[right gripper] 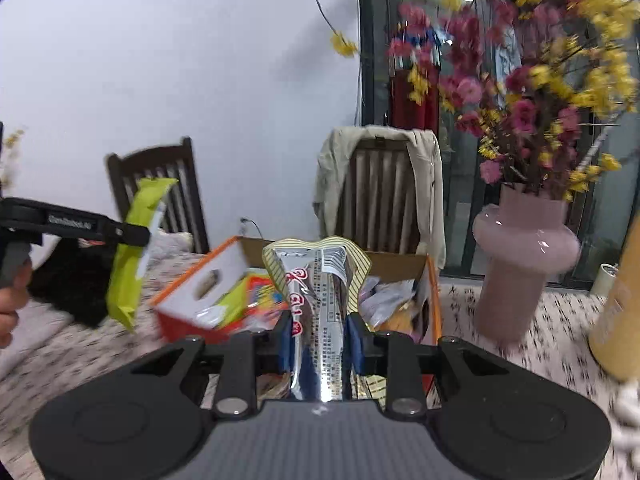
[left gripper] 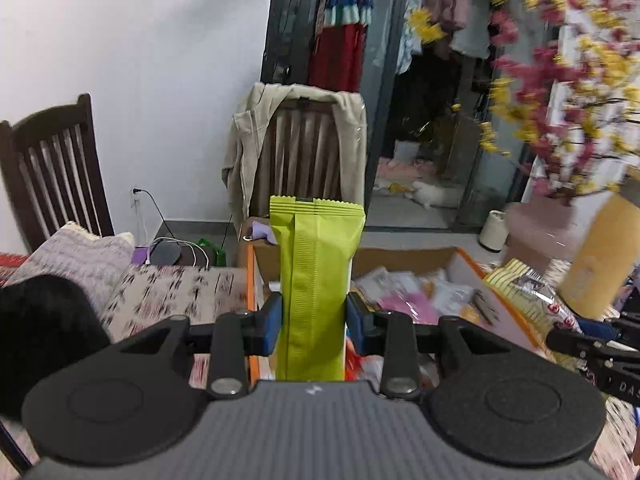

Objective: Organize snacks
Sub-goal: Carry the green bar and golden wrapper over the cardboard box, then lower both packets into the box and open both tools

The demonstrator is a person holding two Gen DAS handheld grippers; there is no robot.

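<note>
My left gripper [left gripper: 314, 322] is shut on a lime green snack packet [left gripper: 316, 280], held upright above the near edge of an open orange and white cardboard box [left gripper: 472, 264] full of mixed snack packets. The same green packet [right gripper: 136, 248] and the left gripper [right gripper: 132, 236] show at the left of the right wrist view. My right gripper [right gripper: 320, 338] is shut on a silver and yellow striped snack packet [right gripper: 320, 304], held upright in front of the box [right gripper: 200, 292]. The right gripper's finger shows at the right edge of the left wrist view [left gripper: 592, 350].
A pink vase [right gripper: 520, 264] with red and yellow flowers stands right of the box. A tall yellow cylinder [right gripper: 620, 320] is at the far right. The table has a speckled cloth [right gripper: 80, 352]. Two dark wooden chairs [right gripper: 384, 196] stand behind, one draped with a beige jacket.
</note>
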